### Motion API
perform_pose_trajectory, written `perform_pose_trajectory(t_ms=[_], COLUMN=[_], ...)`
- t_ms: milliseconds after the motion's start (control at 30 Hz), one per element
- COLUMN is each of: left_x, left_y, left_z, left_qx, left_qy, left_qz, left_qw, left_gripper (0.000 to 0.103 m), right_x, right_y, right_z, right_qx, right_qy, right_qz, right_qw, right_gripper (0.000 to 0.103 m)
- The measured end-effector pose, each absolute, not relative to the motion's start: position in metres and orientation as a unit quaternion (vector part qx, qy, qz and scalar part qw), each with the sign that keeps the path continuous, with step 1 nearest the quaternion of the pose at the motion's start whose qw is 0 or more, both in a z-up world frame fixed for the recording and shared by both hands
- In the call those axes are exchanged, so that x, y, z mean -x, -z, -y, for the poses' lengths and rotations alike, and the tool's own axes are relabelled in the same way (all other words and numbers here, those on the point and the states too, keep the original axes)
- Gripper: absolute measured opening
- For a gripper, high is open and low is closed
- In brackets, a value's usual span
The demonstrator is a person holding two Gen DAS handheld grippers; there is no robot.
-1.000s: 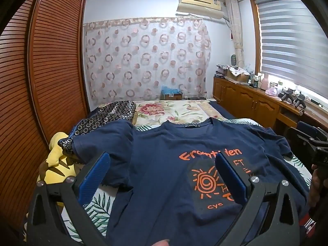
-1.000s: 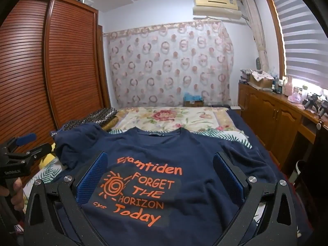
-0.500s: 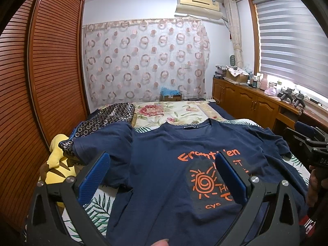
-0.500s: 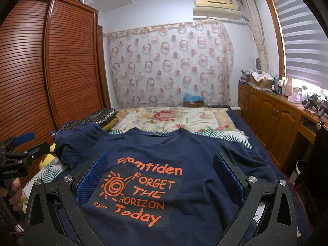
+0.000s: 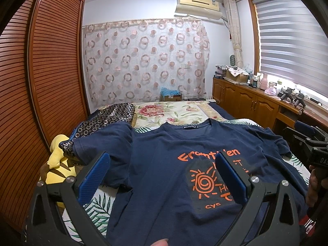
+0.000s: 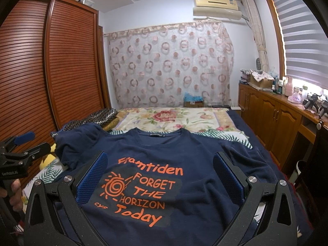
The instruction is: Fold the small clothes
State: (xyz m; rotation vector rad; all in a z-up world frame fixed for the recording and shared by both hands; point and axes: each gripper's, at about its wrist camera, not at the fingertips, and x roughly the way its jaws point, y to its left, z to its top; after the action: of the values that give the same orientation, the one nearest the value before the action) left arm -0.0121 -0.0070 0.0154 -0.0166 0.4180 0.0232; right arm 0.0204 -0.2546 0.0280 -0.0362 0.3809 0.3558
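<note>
Bed (image 5: 174,112): carried the navy T-shirt (image 5: 164,164), spread flat.
Left gripper (image 5: 162,170): above the T-shirt, jaws apart, empty.
Right gripper (image 6: 160,170): likewise.

Navy T-shirt (image 6: 184,149) with orange lettering, floral cream bedspread (image 6: 174,119), pink-circled curtain (image 6: 170,65), blue gripper pads (image 6: 92,176)

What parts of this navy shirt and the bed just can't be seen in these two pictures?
- T-shirt hem: cut off by the bottom edge, both views.
- Orange print: partly behind the left gripper finger in the left view.
- Collar label: too small to read.
- Yellow item: mostly hidden by the sleeve and patterned fabric.
- Right gripper: jaws apart, holding nothing.
</note>
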Motion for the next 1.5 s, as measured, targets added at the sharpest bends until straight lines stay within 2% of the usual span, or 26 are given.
perform_pose_trajectory(t_ms=[1500], left_x=[0.010], left_y=[-0.013], left_z=[0.006], left_qx=[0.012], left_qy=[-0.010], left_qz=[-0.217], left_qw=[0.976], left_gripper=[0.103], right_x=[-0.025], right_y=[-0.021], right_z=[0.267], right_qx=[0.012], right_qy=[-0.185], right_qz=[-0.190], right_qw=[0.964], right_gripper=[0.103])
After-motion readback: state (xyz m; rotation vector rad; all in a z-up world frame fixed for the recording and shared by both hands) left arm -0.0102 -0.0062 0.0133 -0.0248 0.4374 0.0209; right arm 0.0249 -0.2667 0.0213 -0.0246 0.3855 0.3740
